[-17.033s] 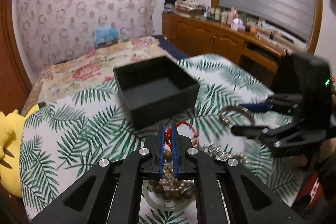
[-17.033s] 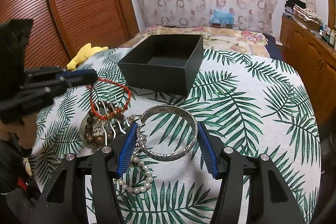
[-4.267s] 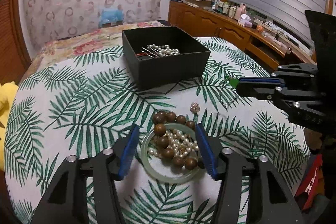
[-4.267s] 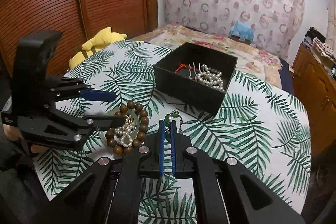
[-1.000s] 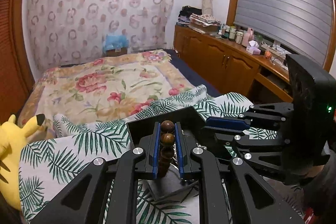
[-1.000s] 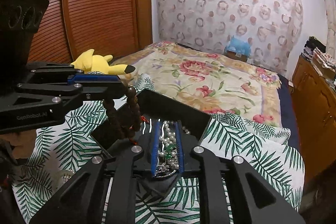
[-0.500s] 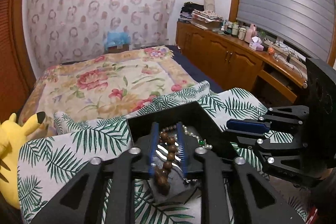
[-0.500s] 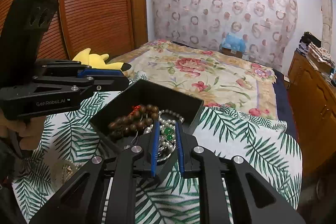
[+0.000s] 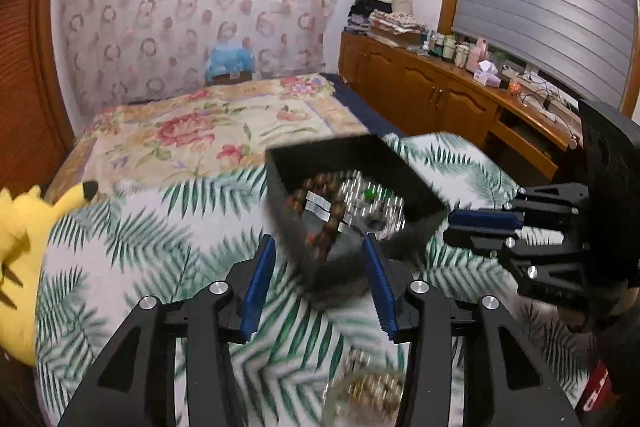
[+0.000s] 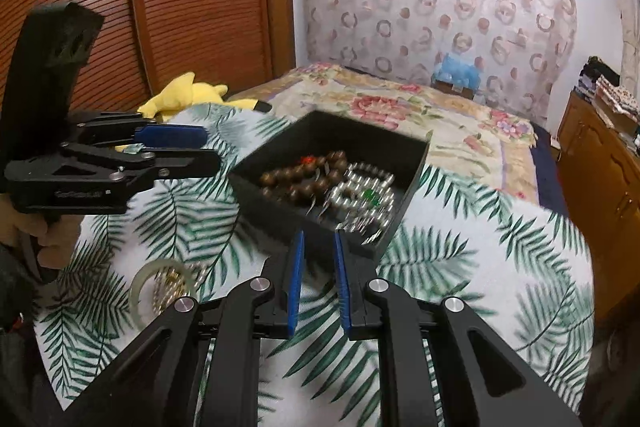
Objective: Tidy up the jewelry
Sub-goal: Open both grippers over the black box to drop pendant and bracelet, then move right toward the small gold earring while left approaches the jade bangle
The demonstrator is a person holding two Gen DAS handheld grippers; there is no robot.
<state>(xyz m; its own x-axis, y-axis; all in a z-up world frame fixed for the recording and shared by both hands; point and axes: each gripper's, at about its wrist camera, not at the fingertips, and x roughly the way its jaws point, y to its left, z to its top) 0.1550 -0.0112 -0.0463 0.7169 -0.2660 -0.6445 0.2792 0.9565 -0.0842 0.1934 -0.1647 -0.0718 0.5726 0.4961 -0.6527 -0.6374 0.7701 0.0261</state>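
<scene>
- Square black open-topped box: stands on the palm-leaf printed tablecloth; holds a brown wooden bead bracelet, a white pearl strand and a small green-stone piece, all lying inside its walls.
- Pale green translucent bangle: lies on the cloth near the box, well outside it, with gold-coloured beads heaped within its ring. Blurred in both views.
- Left gripper: blue-padded fingers wide apart, nothing between them, hanging above the cloth before the box's near corner.
- Right gripper: fingers parted by a narrow gap, empty, at the box's near wall.
- Step in hand, as judged: collecting the bangle and its beads. Advice: lower the left gripper squarely over the rim, close gently on one side, lift level so the loose beads are not scattered.
</scene>
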